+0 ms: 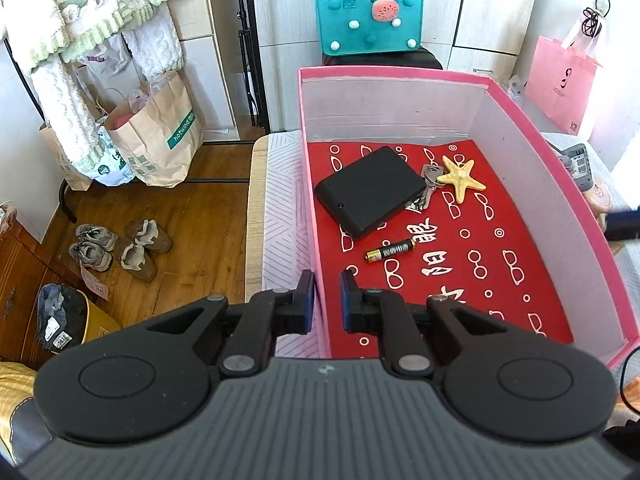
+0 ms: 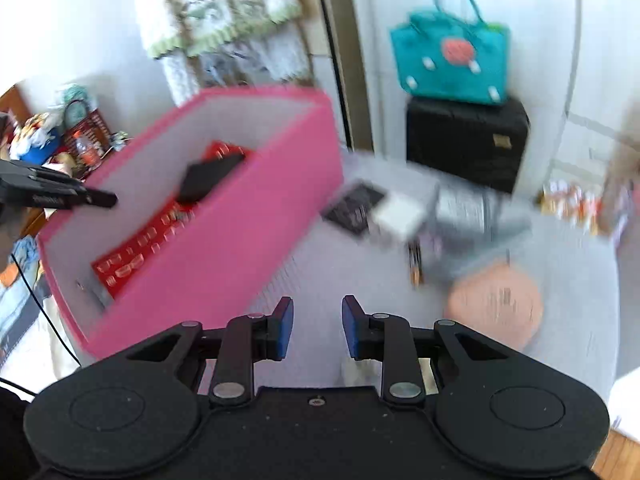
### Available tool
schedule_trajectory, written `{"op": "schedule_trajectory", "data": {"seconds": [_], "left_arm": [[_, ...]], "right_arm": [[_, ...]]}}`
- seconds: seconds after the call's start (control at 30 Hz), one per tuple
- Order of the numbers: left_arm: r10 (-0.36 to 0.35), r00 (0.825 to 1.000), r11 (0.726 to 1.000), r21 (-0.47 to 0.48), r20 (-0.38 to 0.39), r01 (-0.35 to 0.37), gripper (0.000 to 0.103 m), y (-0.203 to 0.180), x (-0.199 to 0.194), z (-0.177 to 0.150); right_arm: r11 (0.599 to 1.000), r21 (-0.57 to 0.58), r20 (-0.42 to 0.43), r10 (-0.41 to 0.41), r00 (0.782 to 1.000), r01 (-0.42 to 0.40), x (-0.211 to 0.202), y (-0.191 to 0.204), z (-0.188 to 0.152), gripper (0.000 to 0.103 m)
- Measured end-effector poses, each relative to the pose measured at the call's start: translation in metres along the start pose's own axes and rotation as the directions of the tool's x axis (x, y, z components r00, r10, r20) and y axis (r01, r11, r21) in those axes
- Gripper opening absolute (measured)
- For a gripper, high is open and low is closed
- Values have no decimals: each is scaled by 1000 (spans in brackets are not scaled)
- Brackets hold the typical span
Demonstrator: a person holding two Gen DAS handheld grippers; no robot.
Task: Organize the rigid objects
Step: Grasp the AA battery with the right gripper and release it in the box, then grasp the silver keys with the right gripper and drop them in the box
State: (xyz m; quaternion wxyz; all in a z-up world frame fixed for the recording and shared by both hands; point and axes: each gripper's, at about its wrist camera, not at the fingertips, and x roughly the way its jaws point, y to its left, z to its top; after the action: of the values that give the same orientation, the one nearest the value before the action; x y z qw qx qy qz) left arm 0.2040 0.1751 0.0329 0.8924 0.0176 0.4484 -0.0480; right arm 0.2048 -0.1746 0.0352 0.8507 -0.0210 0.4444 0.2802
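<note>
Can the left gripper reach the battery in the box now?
Probably yes. The left gripper hangs at the near wall of the box, the battery lies just ahead on the bare red liner, and nothing covers it.

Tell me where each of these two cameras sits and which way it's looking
Left wrist view: on the left gripper, angled down into the pink box; its fingers straddle the box's left wall, no hand shows.
Right wrist view: on the right gripper, outside the pink box, angled down at blurred table clutter; its fingers stand apart with nothing between them.
Shared: the box, the black case inside it, the teal bag. The right view also catches the left gripper.
</note>
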Motion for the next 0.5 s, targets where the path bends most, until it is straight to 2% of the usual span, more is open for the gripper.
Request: {"op": "schedule_trajectory", "data": {"seconds": [0.13, 0.27, 0.4, 0.43, 0.5], "left_arm": [[5, 1000, 1000, -1, -1, -5, 12, -1, 0, 0], [8, 1000, 1000, 2, -3, -8, 12, -3, 0, 0], [19, 1000, 1000, 19, 0, -19, 12, -4, -1, -2], [18, 1000, 1000, 16, 0, -18, 12, -3, -1, -2], [12, 1000, 1000, 8, -1, -12, 12, -3, -1, -3]], "right_arm": [[998, 13, 1, -60, 998, 60, 6, -2, -28, 36], [997, 17, -14, -80, 997, 80, 12, -5, -47, 38], [989, 30, -24, -142, 990, 142, 22, -7, -53, 42], [989, 34, -18, -144, 989, 144, 24, -7, -56, 47], [990, 37, -2, -139, 990, 139, 27, -5, -56, 51]]}}
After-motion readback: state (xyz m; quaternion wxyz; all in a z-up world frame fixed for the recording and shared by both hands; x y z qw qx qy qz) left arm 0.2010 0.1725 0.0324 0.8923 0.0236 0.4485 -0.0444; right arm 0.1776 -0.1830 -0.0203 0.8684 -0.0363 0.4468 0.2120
